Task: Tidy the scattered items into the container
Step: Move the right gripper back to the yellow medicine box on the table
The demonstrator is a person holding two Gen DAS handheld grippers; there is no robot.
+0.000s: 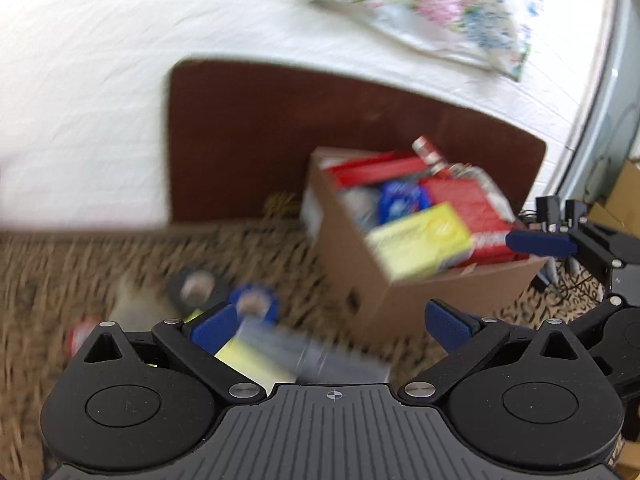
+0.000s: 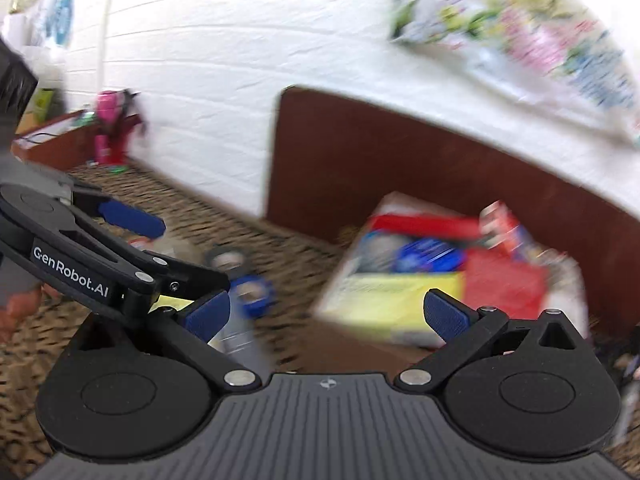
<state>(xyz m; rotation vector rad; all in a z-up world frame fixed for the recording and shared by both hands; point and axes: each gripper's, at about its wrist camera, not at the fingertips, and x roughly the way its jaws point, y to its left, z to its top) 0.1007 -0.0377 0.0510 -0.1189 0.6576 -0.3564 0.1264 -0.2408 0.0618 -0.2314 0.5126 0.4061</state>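
Note:
A cardboard box point(image 1: 360, 248) stands on the patterned bedspread, packed with red packets, a yellow box point(image 1: 424, 236) and a blue item; it also shows in the right wrist view point(image 2: 404, 276). My left gripper point(image 1: 330, 320) is open, above a yellow-and-grey box point(image 1: 296, 356) lying on the bedspread. A blue tape roll point(image 1: 256, 300) and a black tape roll point(image 1: 196, 284) lie to its left. My right gripper point(image 2: 326, 312) is open and empty, left of the cardboard box. The left gripper point(image 2: 92, 256) shows at its left. Both views are blurred.
A brown headboard point(image 1: 248, 136) stands against the white brick wall behind the box. A floral cloth point(image 1: 432, 8) hangs above. A red-and-white item point(image 1: 80, 336) lies at the far left. A pink object point(image 2: 108, 128) stands far left on a shelf.

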